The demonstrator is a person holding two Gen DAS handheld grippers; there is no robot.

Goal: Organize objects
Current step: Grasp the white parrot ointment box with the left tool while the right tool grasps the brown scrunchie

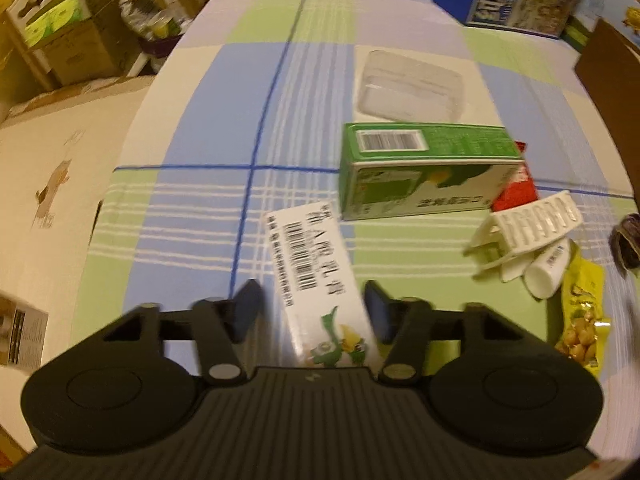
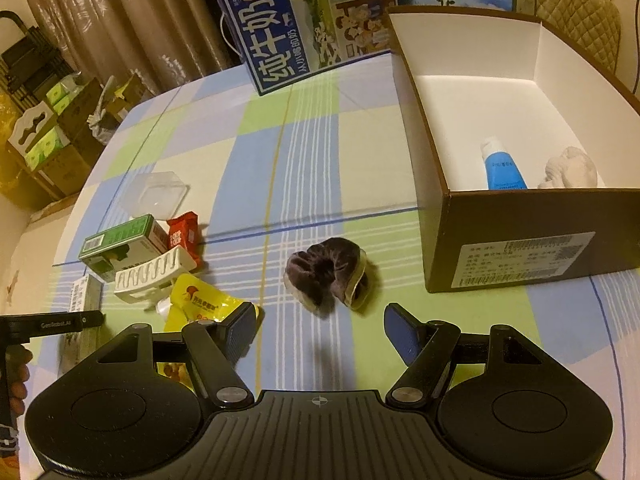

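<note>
White carton (image 1: pixel 320 280) with a barcode lies flat on the checked tablecloth (image 1: pixel 208 128), its near end between the spread fingers of the left gripper (image 1: pixel 312 308); the jaws stand wide, with a gap on the left side, while the blur hides whether the right pad touches the carton. Just beyond it sits a green box (image 1: pixel 424 168). The right gripper (image 2: pixel 320 332) hangs wide open and empty above the cloth, near a dark scrunchie (image 2: pixel 326 272). A brown cardboard box (image 2: pixel 520 236) stands to the right, holding a blue tube (image 2: pixel 502 166).
</note>
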